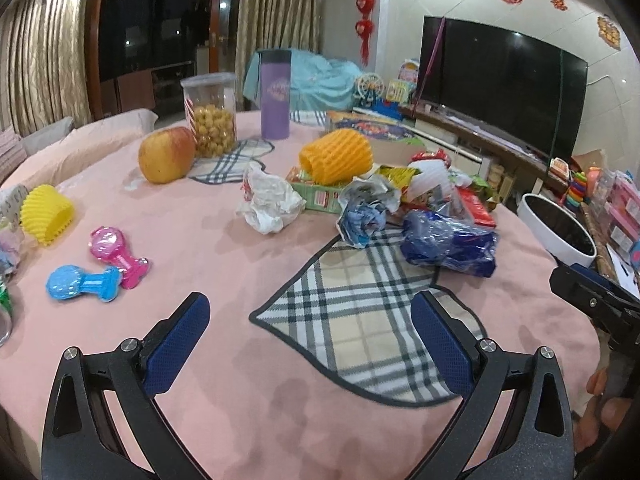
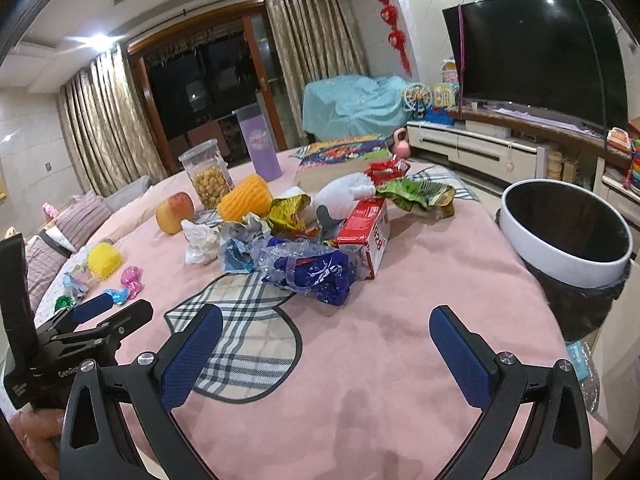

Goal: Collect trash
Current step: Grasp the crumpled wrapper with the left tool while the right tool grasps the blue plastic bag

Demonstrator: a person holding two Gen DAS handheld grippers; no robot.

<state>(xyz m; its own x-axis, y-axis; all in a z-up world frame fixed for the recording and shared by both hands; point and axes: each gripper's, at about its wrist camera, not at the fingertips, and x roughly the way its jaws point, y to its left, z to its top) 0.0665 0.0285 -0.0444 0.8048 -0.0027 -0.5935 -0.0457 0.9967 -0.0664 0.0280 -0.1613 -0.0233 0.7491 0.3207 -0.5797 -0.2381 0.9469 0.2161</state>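
Note:
A heap of trash lies mid-table: a crushed blue plastic wrapper (image 1: 450,244) (image 2: 312,270), a crumpled white paper (image 1: 270,202) (image 2: 200,242), a crumpled blue-white wrapper (image 1: 364,216), a red carton (image 2: 366,232), a green snack bag (image 2: 416,194) and an orange foam fruit net (image 1: 336,156) (image 2: 246,198). The white-rimmed bin with a black liner (image 2: 568,232) (image 1: 558,228) stands at the table's right edge. My left gripper (image 1: 310,334) hovers open and empty over the plaid patch. My right gripper (image 2: 326,346) is open and empty over bare cloth, short of the blue wrapper.
On the pink tablecloth (image 1: 224,240) sit an apple (image 1: 166,154), a jar of yellow balls (image 1: 210,116), a purple tumbler (image 1: 275,94), a yellow foam net (image 1: 46,214) and pink and blue toys (image 1: 100,266). A TV (image 2: 536,56) and low cabinet stand right.

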